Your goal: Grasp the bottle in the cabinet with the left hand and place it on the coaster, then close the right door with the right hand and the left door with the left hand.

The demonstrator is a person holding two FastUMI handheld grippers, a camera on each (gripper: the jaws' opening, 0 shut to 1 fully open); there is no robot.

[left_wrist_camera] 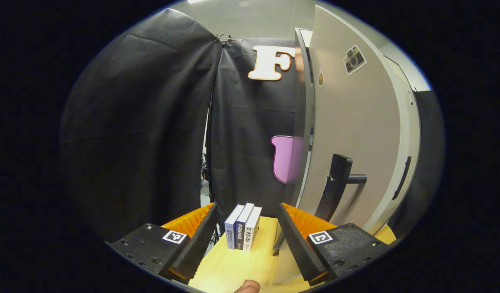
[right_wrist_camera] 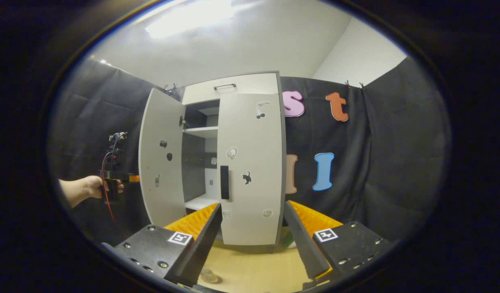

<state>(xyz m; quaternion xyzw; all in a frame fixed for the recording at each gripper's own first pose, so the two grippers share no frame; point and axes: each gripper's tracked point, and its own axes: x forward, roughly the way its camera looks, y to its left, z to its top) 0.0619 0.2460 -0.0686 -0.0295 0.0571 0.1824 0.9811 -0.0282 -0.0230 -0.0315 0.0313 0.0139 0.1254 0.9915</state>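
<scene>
With the right door point(right_wrist_camera: 250, 162) shut, both claws gape empty; the left claw point(left_wrist_camera: 246, 240), outside the left door point(left_wrist_camera: 351, 134) at 2 o'clock, may glance off its handle point(left_wrist_camera: 335, 187).

Three books point(left_wrist_camera: 242, 226) stand upright side by side on the pale wooden worktop point(left_wrist_camera: 233, 264), spines facing the left gripper view, at about 6 o'clock. Black cloth point(left_wrist_camera: 144, 134) hangs behind them from 9 to 12 o'clock, clipped at its top edge under a white ceiling point(right_wrist_camera: 233, 44)
</scene>
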